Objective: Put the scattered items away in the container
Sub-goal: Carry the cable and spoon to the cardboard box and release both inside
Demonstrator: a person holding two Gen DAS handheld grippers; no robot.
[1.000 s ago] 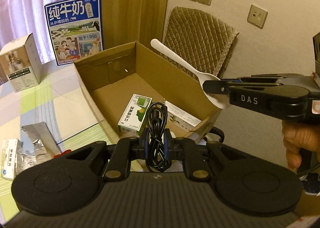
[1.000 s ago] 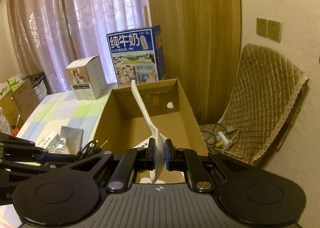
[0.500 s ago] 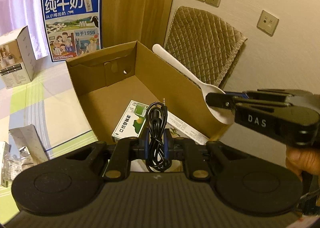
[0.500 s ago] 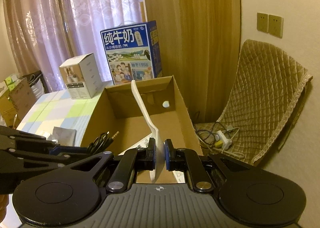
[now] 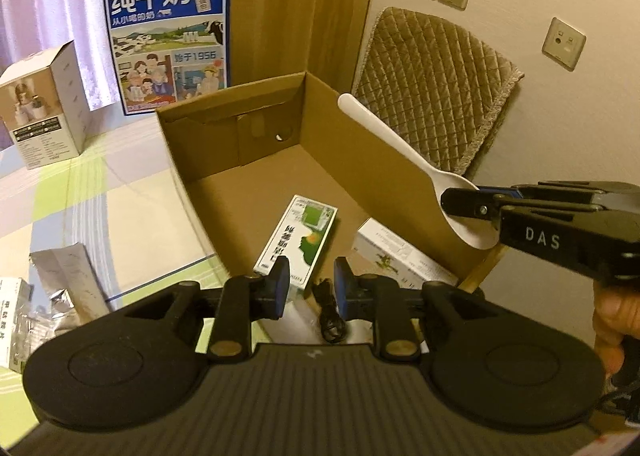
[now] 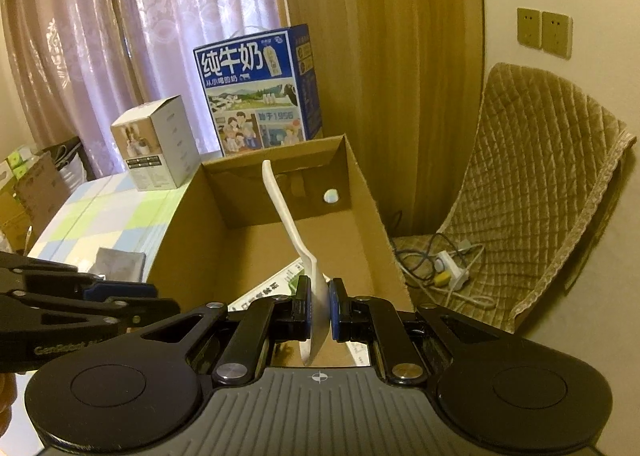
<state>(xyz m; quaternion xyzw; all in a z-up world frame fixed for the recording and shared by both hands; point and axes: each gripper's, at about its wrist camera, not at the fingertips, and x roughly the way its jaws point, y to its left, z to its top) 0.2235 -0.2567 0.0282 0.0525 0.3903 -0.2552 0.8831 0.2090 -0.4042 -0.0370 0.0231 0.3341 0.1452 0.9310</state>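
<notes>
An open cardboard box [image 5: 352,140] stands on the table; it also shows in the right wrist view [image 6: 360,184]. Inside lie a green-and-white carton [image 5: 298,240], a white carton [image 5: 400,256] and a black coiled cable [image 5: 330,312]. My left gripper [image 5: 308,290] is open and empty above the box's near end, with the cable below it. My right gripper [image 6: 320,306] is shut on the bowl of a white plastic spoon [image 6: 288,216], handle pointing up over the box. The spoon [image 5: 400,148] and right gripper [image 5: 472,204] also show in the left wrist view, at the box's right wall.
A blue milk carton box [image 5: 168,40] and a white product box [image 5: 44,104] stand behind the cardboard box. Foil packets [image 5: 68,288] and a small white box [image 5: 12,320] lie on the checked tablecloth at left. A quilted chair [image 6: 540,196] and floor cables [image 6: 440,264] are at right.
My left gripper opened and the black cable dropped from it into the box. The right gripper still holds the spoon and shifted slightly further over the box.
</notes>
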